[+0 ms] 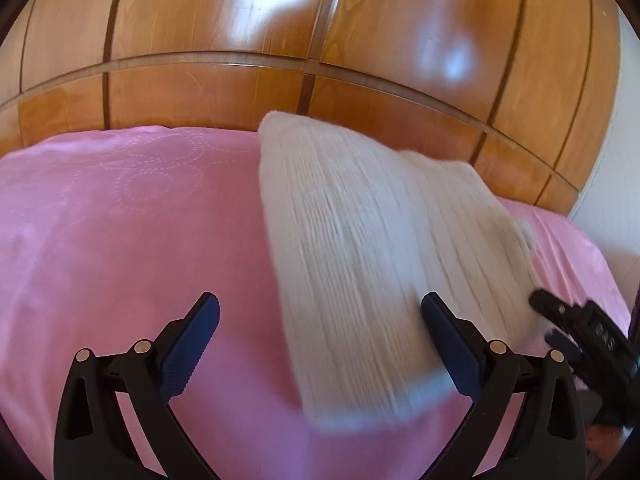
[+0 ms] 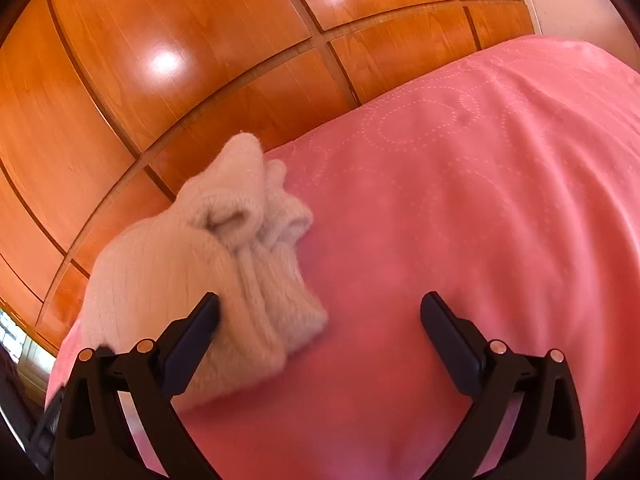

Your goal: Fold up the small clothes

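The left gripper (image 1: pixel 320 320) gapes wide and grips nothing; the right gripper (image 2: pixel 320 320) is equally wide and empty. One cream ribbed knit garment (image 1: pixel 384 248), blurred and bunched at its far end, lies on the pink bedspread (image 1: pixel 120 220), between the grippers and the wooden headboard (image 1: pixel 200 92). Two grippers, one garment.
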The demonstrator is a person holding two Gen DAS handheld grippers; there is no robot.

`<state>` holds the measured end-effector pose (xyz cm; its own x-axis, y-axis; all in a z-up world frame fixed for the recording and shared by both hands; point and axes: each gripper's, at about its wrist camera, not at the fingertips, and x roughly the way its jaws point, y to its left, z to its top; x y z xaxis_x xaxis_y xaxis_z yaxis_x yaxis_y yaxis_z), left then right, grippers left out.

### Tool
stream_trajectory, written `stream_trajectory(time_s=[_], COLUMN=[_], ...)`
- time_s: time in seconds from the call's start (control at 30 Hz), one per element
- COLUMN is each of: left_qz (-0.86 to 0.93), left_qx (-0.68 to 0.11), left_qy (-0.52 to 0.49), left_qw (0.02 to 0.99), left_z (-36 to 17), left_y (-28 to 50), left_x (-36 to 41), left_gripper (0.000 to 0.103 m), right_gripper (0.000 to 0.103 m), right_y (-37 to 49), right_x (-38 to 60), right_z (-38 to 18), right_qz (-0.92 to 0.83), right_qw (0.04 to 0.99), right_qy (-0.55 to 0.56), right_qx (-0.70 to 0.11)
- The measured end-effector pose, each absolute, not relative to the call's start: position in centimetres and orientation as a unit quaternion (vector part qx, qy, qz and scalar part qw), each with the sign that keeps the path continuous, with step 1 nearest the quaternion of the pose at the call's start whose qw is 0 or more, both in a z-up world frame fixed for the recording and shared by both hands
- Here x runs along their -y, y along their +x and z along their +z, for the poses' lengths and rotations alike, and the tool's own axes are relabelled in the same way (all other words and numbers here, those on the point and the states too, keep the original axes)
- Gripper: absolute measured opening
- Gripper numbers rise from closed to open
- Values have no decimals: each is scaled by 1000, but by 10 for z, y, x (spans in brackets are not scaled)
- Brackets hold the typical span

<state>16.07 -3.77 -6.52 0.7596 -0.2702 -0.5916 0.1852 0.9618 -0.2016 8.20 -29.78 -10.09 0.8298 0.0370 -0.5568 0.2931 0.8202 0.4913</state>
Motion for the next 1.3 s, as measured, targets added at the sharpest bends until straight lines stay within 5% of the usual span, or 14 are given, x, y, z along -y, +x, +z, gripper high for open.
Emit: stream_trajectory(time_s=[0.27,0.47,0.83,1.3], left_qz=[-115,-114,-89,-75], left_qx=[-337,-269,-251,-213], left_qy=[-35,-5,16,5], left_qw=[934,956,964,974], left_z=[-66,-42,-3,17], left_y=[113,71,23,4], left_x=[44,52,48,46], left_gripper=[100,100,100,100], right_gripper=[101,101,101,101], right_y=[43,8,-55,-68], right_x=[277,251,241,241], right_z=[-100,-80,-20,-13], right_qz=[-71,-59,-81,-105], right_qw=[919,939,961,961], right_qy=[241,134,130,117], right_qx=[-303,-311,-230,-230])
